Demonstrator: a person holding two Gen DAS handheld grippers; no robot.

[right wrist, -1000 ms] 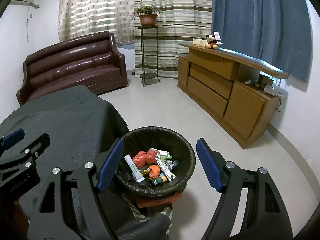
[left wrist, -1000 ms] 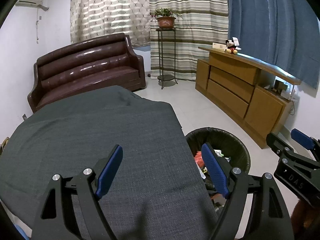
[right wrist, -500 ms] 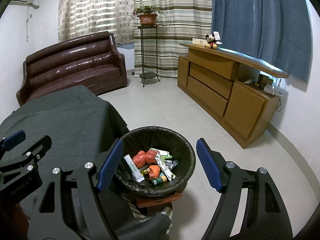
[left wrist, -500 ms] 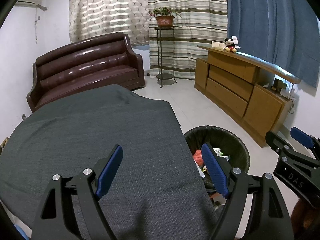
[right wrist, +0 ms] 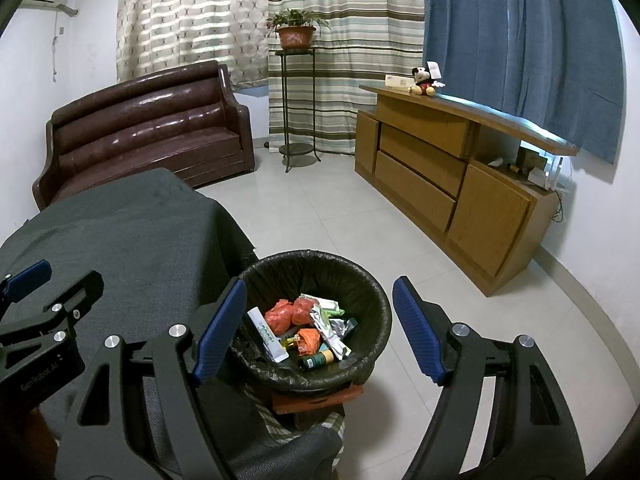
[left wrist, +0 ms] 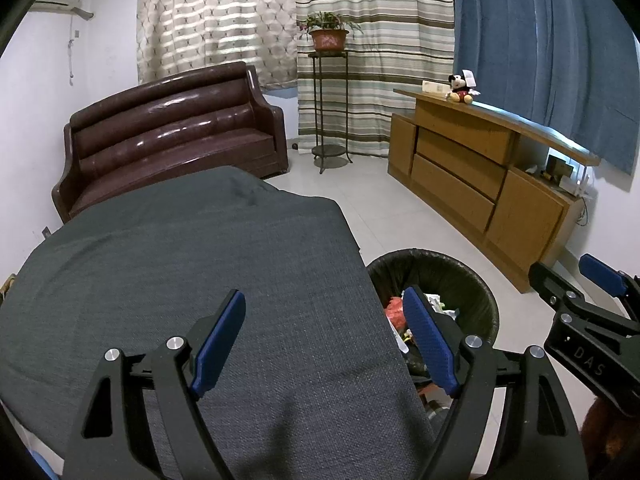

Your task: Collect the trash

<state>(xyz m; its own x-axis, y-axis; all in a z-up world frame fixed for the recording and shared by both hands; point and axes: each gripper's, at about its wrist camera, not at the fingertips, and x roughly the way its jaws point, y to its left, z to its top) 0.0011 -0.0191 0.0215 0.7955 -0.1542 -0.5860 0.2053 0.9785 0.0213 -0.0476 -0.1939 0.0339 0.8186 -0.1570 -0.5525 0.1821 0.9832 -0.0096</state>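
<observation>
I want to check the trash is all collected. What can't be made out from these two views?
- Left wrist view: the trash bin interior is mostly hidden by the left gripper finger and the cloth-covered table.
- Right wrist view: whatever lies beneath the top trash is hidden.
- Both views: the floor beyond the table is hidden by it.
- The table's near edge is cut off by the frame.
</observation>
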